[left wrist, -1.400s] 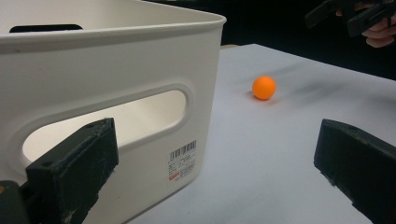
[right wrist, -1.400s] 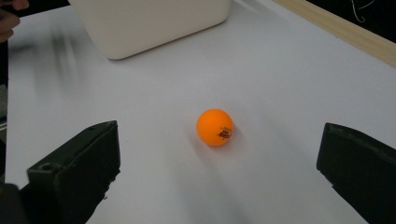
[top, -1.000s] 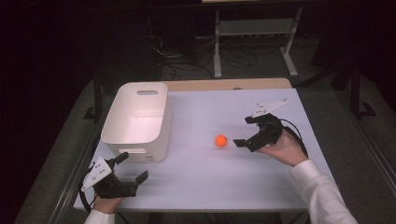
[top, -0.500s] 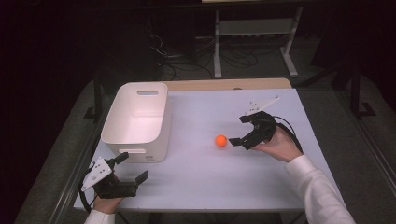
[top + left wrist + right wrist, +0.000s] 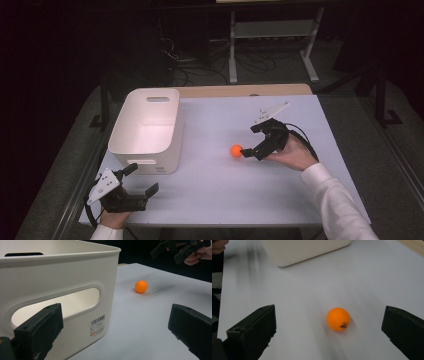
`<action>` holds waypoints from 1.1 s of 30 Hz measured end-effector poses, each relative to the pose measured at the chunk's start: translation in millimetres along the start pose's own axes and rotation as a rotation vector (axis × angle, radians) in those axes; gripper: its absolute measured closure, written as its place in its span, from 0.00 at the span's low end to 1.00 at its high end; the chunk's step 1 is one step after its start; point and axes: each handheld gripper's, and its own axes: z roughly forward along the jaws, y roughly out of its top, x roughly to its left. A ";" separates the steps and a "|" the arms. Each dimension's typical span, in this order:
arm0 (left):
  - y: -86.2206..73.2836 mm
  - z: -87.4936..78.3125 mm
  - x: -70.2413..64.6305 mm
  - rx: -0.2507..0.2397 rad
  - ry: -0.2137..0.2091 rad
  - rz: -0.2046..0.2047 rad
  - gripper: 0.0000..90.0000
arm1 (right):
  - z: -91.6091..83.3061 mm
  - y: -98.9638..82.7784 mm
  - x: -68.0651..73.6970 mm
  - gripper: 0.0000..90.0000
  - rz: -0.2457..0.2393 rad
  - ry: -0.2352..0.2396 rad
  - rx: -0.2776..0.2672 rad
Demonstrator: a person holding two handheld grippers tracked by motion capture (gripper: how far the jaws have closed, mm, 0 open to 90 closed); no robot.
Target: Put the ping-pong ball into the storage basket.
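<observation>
My right gripper (image 5: 248, 142) sits right of centre in the high view, its jaws spread wide and empty, tips just beside the orange ball (image 5: 236, 150). In the right gripper view the ball (image 5: 338, 319) lies on the white table (image 5: 312, 290) between my two jaws, nearer the right-hand one, touching neither. My left gripper (image 5: 142, 181) rests at the lower left of the high view, jaws also released, just below the white bin (image 5: 145, 131). In the left gripper view the bin (image 5: 57, 290) fills the left half, its near wall bearing a barcode label (image 5: 97, 325).
</observation>
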 end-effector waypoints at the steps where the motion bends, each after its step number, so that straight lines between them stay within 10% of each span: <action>1: 0.0 0.0 0.0 0.000 0.000 0.000 0.00 | 1.1 0.3 -0.7 0.00 -0.005 0.003 0.002; 33: -0.1 0.1 0.0 0.003 -0.003 -0.001 0.00 | 35.3 -3.0 -9.8 0.00 -0.013 0.046 0.098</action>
